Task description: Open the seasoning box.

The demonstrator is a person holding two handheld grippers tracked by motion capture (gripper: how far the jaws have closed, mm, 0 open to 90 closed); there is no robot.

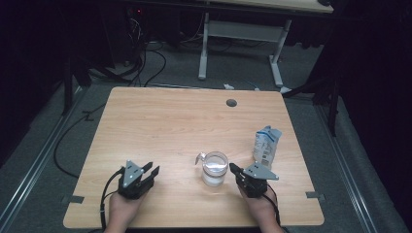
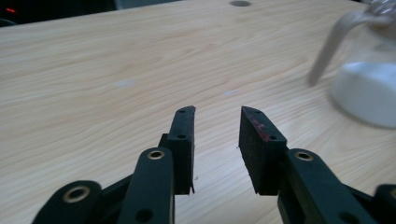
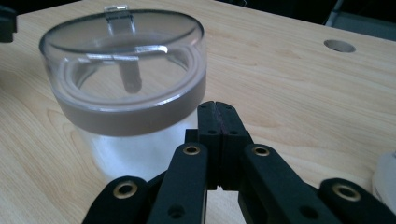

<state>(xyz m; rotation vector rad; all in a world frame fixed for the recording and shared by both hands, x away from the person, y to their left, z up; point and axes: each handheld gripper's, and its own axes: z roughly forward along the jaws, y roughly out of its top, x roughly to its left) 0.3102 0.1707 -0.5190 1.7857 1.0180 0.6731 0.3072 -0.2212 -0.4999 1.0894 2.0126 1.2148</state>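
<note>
A clear glass jar [image 1: 214, 168] with a see-through lid and white contents stands near the front middle of the wooden table [image 1: 170, 121]. My right gripper [image 1: 233, 168] sits just right of it, jaws pressed together with nothing between them. In the right gripper view the shut tips [image 3: 217, 105] lie close beside the jar [image 3: 123, 70]. My left gripper [image 1: 152, 168] rests at the front left, some way from the jar. In the left gripper view its jaws [image 2: 217, 112] stand apart over bare wood, and the jar [image 2: 369, 88] sits blurred at the right.
A blue and white carton [image 1: 266, 145] stands right of the jar, beyond the right gripper. A round cable hole [image 1: 231, 103] lies near the table's far edge. Behind the table stands a white desk frame [image 1: 243, 34], with cables [image 1: 145, 68] on the floor.
</note>
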